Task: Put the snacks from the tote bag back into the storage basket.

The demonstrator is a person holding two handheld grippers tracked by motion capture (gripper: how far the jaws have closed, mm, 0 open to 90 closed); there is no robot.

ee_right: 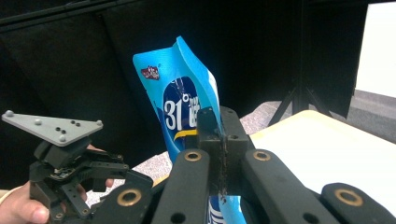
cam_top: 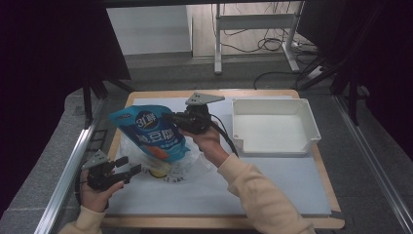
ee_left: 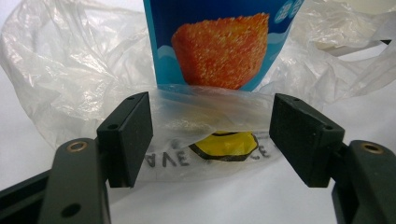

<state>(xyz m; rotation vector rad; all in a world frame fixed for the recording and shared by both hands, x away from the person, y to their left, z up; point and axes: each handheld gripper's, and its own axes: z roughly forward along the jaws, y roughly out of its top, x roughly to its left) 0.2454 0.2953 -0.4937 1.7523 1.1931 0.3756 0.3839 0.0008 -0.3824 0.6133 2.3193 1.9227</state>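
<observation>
Gripping the blue pouch (cam_top: 148, 134), right tongs (cam_top: 170, 118) clamp; left tongs (cam_top: 127, 165) gape.

High view: fixed above, facing forward-down over the whole bench (cam_top: 292, 195). Both gripper views sit close, looking along their jaws. All three share the blue snack pouch (cam_top: 148, 134) (ee_left: 219, 42) (ee_right: 187, 102).
</observation>
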